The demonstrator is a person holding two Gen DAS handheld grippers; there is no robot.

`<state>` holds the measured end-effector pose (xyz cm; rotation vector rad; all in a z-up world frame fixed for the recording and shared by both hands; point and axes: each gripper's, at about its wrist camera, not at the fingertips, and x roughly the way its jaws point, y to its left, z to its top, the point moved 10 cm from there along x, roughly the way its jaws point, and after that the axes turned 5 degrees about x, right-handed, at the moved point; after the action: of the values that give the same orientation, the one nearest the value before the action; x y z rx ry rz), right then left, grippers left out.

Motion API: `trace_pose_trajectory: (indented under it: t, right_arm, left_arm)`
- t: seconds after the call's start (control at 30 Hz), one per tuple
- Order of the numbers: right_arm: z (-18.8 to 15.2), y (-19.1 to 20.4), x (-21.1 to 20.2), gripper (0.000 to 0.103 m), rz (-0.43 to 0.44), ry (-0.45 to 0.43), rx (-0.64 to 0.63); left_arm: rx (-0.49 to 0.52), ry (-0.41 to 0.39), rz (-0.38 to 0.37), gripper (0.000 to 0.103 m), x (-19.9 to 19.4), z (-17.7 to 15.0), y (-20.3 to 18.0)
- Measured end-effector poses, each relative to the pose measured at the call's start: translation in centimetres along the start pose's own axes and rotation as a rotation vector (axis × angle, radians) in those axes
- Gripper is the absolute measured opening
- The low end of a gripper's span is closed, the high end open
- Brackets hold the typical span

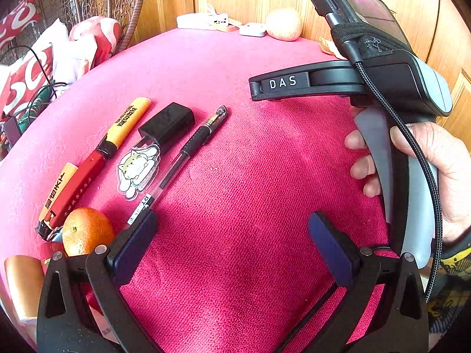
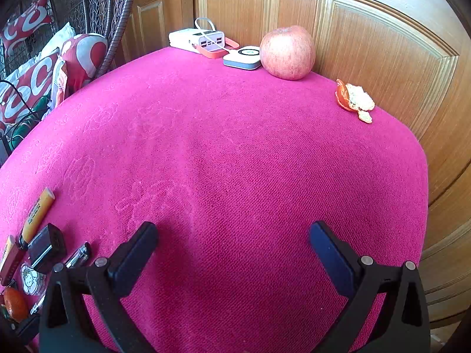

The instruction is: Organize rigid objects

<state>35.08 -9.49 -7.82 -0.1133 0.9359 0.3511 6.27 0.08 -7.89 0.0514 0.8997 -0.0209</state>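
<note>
1. Left gripper (image 1: 232, 229): jaws spread wide, nothing between them. It hovers over bare pink cloth on the tabletop (image 1: 250, 153).
2. Right gripper (image 2: 232, 235): jaws likewise wide apart and holding nothing. In the left wrist view, a hand (image 1: 426, 170) holds its grey handle at the right edge of the frame, and the black arm marked "DAS" points toward the middle of the tabletop.
3. Task items lie in a row at the left side of the tabletop, roughly parallel and angled toward the far right:
   - Orange marker (image 1: 126, 123), outermost of the row, its black collar touching a red lighter (image 1: 79, 182).
   - A second orange lighter (image 1: 56, 194) lies just beside the red one.
   - Black rectangular block (image 1: 167, 123), between the marker and the pen.
   - Clear cartoon-animal charm (image 1: 137, 167), just in front of the block.
   - Black-grip gel pen (image 1: 182, 158), innermost of the row; its near end lies close to the left finger (image 1: 132, 247) of the left gripper; contact cannot be confirmed.
4. A tangerine (image 1: 86, 231) sits at the near end of the row, beside the lighters.
5. Far edge of the tabletop, against the wooden panelling (image 2: 368, 44): a white power bank (image 2: 197, 39), a small white-and-grey device (image 2: 243, 57) and an apple (image 2: 287, 53), close together.
6. Tangerine peel (image 2: 354, 100) lies apart at the far right edge.
</note>
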Motion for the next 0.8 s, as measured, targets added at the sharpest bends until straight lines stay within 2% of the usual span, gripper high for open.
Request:
trace_pose_trajectory:
  t: [0.8]
  right_arm:
    - [0.07,0.18,0.12,0.103,-0.002,0.001,0.001]
  left_arm:
    - [-0.001,0.0,0.001,0.103,-0.11,-0.04,0.03]
